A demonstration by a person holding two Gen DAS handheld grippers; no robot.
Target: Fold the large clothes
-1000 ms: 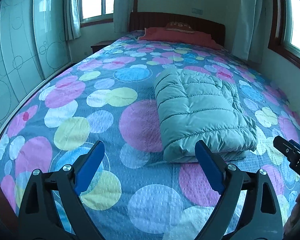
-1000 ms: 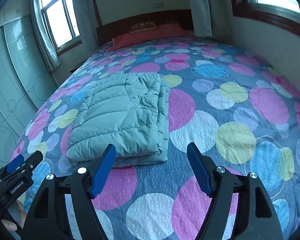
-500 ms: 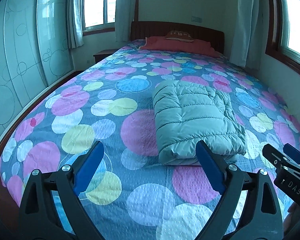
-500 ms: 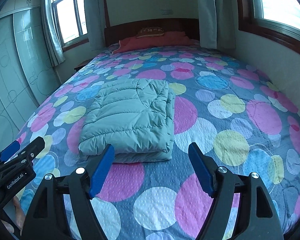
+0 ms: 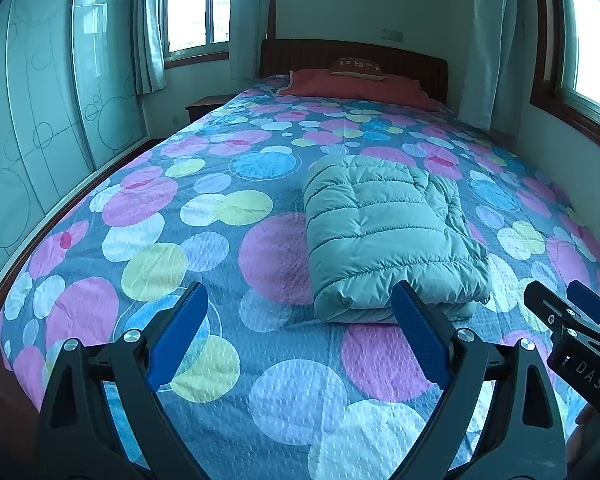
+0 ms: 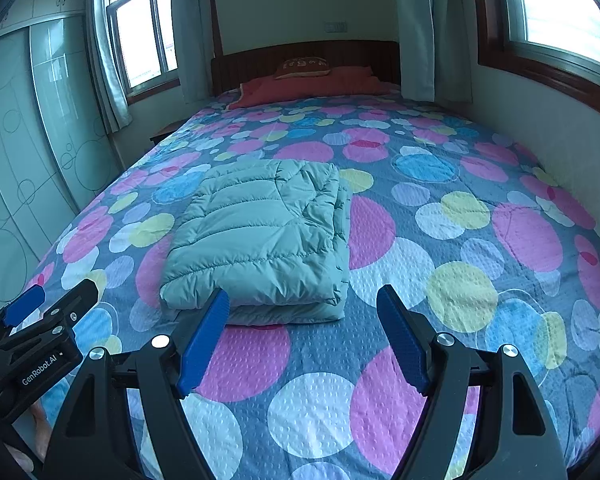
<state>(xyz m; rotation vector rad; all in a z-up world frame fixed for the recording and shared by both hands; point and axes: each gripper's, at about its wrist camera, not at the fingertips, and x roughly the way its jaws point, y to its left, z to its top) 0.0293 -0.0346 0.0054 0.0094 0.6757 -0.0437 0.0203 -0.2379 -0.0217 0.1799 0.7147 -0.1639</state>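
A pale green quilted puffer jacket lies folded into a thick rectangle on the bed; it also shows in the right wrist view. My left gripper is open and empty, held above the bed's near end, short of the jacket's near edge. My right gripper is open and empty, also short of the jacket's near edge. The right gripper shows at the right edge of the left wrist view, and the left gripper shows at the left edge of the right wrist view.
The bed has a blue cover with coloured circles. A red pillow and wooden headboard are at the far end. A glass wardrobe stands on the left, a wall and window on the right.
Both grippers have pulled back and up from the folded jacket, so more of the bed and room shows. The jacket has not moved. Both grippers stay open.
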